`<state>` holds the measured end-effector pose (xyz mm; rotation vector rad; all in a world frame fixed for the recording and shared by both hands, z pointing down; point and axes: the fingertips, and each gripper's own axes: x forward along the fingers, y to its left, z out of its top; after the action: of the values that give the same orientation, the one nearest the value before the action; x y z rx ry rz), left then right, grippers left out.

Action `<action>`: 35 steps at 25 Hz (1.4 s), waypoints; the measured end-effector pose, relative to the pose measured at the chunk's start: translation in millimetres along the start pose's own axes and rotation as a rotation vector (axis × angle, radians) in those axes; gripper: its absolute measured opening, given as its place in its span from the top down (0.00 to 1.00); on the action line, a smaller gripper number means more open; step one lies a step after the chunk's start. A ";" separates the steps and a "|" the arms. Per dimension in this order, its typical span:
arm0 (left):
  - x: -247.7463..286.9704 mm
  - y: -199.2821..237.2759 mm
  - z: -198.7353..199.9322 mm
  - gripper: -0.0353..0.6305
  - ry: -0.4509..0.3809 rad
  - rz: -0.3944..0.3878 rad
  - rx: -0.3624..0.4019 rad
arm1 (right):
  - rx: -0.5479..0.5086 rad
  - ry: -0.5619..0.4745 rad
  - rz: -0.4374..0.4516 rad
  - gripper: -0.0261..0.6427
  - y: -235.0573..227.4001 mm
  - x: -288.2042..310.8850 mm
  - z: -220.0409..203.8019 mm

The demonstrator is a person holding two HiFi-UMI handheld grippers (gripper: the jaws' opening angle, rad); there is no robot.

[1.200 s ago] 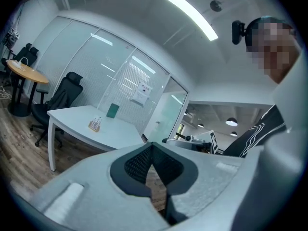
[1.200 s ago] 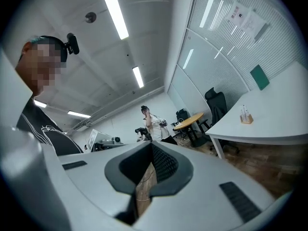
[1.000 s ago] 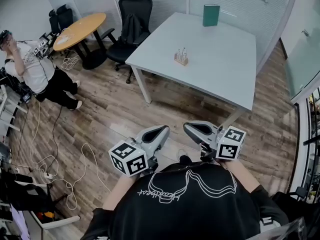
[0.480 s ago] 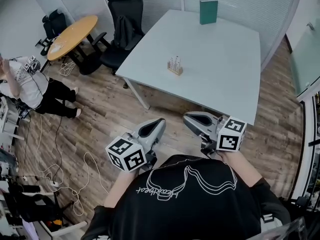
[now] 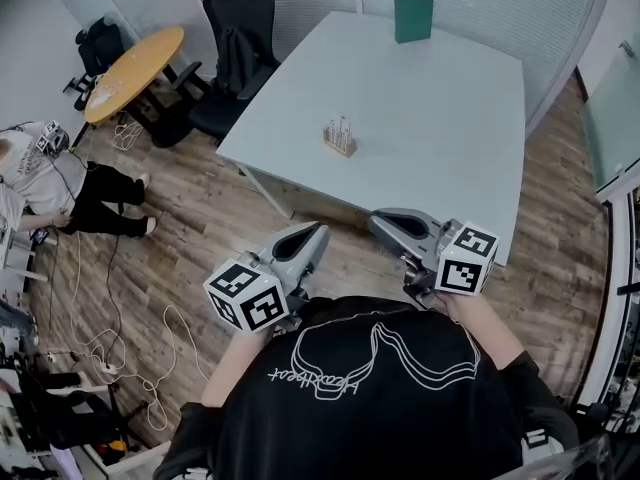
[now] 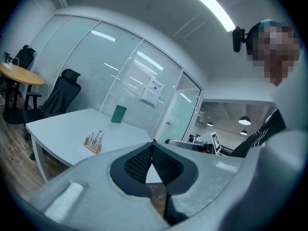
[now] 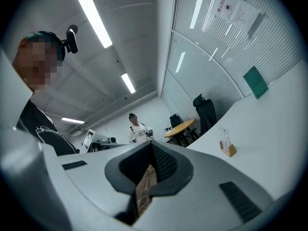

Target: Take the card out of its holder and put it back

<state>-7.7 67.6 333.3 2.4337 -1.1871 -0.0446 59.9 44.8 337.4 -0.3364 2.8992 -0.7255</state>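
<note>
Wood flooring, not tabletop, lies under both tools, so I judge the task has not begun. No card is out, none has gone back, and the whole job lies ahead of me.

At the left, my left gripper (image 5: pixel 316 231) has its jaws pressed together with nothing between them. It hangs over the floor, short of the white table (image 5: pixel 450 98). Ahead of it and a little to the right, the card holder (image 5: pixel 338 149) stands on that table, back from the near edge and well apart from both tools. Further right, my right gripper (image 5: pixel 379 219) is likewise closed and empty, near the table's front edge.

The holder looks like a small pale wooden block. The cards (image 5: pixel 341 128) stand upright in it in a tight row, thin and pale, perhaps clear. They are too small from here for me to count them or pick out one. Being so thin and close together, I expect a card will need a narrow pinch on its top edge and a straight lift, and the light block may need steadying.
</note>
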 end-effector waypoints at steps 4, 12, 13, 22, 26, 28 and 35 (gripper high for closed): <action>22.3 21.9 0.6 0.93 0.029 -0.031 -0.022 | 0.010 0.004 -0.044 0.95 -27.3 9.4 1.3; 70.2 65.8 6.9 0.93 0.092 -0.092 -0.056 | 0.051 0.004 -0.132 0.95 -84.0 28.0 9.0; 76.0 73.1 8.8 0.93 0.100 -0.096 -0.063 | 0.058 0.006 -0.139 0.95 -91.2 32.2 10.2; 119.4 160.5 11.7 0.93 0.194 -0.085 -0.117 | 0.081 -0.023 -0.198 0.95 -164.0 75.4 22.6; 134.4 186.3 0.2 0.93 0.243 -0.084 -0.135 | 0.096 -0.024 -0.245 0.95 -194.8 86.4 19.1; 141.9 199.2 -4.5 0.93 0.267 -0.085 -0.148 | 0.099 -0.021 -0.264 0.91 -211.0 93.4 18.9; 161.9 238.8 -18.0 0.93 0.315 -0.078 -0.187 | 0.045 0.042 -0.339 0.81 -262.9 110.7 3.0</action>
<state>-79.2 -177.8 468.4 2.2215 -0.9068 0.1895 1.5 -209.8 452.1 -0.8298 2.8910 -0.8519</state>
